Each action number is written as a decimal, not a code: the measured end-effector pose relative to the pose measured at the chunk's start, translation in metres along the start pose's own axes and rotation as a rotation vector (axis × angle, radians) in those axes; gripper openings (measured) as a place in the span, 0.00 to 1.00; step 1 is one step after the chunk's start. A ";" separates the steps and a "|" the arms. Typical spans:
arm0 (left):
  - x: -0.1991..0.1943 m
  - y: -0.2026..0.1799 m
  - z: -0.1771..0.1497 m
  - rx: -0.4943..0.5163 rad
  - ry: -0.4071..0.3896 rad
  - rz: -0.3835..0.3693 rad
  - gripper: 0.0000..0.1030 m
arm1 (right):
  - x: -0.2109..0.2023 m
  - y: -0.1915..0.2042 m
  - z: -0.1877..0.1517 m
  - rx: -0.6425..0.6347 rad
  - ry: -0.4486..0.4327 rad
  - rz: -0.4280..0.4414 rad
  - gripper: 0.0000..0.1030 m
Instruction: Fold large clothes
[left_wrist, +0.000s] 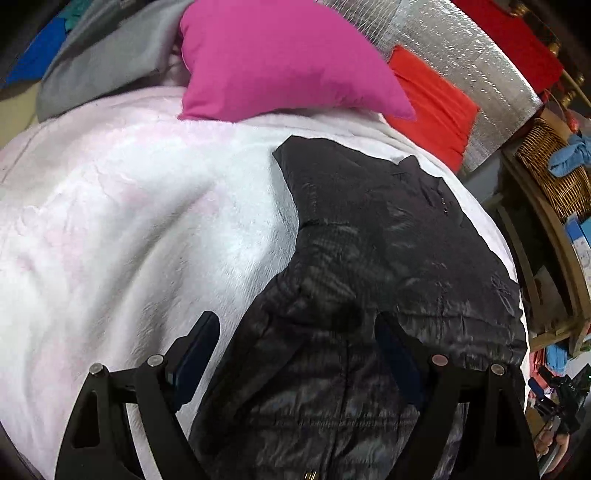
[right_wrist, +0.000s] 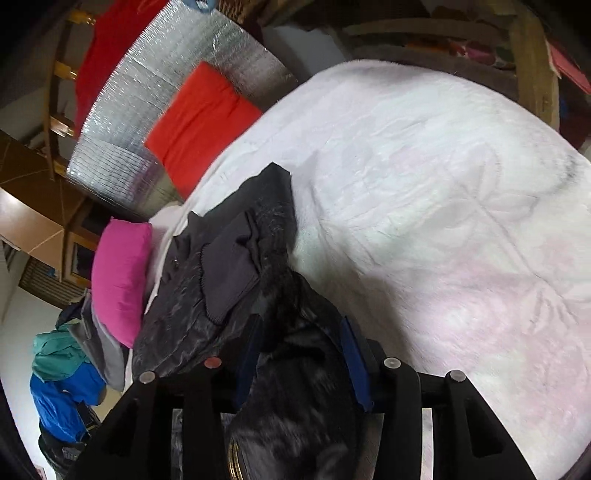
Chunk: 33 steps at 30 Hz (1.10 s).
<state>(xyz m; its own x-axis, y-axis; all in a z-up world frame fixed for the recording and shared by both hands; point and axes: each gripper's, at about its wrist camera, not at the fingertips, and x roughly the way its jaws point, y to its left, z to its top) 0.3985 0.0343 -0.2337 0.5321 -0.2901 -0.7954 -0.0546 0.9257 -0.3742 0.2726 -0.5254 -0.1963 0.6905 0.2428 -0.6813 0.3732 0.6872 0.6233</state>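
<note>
Gripping a bunched fold of the shiny black quilted jacket (right_wrist: 295, 387), our right gripper (right_wrist: 301, 354) lifts it; our left gripper (left_wrist: 295, 358) hangs spread wide above the jacket, which sprawls on the white bed (left_wrist: 110, 240) before the pink pillow (left_wrist: 280, 59).

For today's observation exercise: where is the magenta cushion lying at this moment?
In the left wrist view the magenta cushion lies at the top centre on the white blanket, between a grey garment and an orange cushion, beyond the black jacket.

Home bedroom, white blanket (left_wrist: 129, 221) on bed, pink pillow (left_wrist: 280, 62), wicker basket (left_wrist: 554, 173)
</note>
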 end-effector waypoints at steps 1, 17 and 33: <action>-0.004 0.001 -0.003 0.007 -0.004 0.000 0.84 | -0.004 -0.001 -0.005 0.002 -0.005 0.007 0.45; -0.091 0.051 -0.106 0.007 -0.023 -0.039 0.84 | -0.024 -0.031 -0.164 -0.016 0.268 0.105 0.52; -0.102 0.056 -0.156 0.044 -0.004 -0.043 0.84 | -0.009 0.006 -0.191 -0.075 0.152 0.088 0.12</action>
<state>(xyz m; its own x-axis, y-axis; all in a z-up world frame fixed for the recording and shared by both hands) 0.2092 0.0777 -0.2476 0.5366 -0.3288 -0.7771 0.0056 0.9223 -0.3864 0.1501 -0.3921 -0.2597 0.6148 0.4008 -0.6792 0.2644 0.7067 0.6563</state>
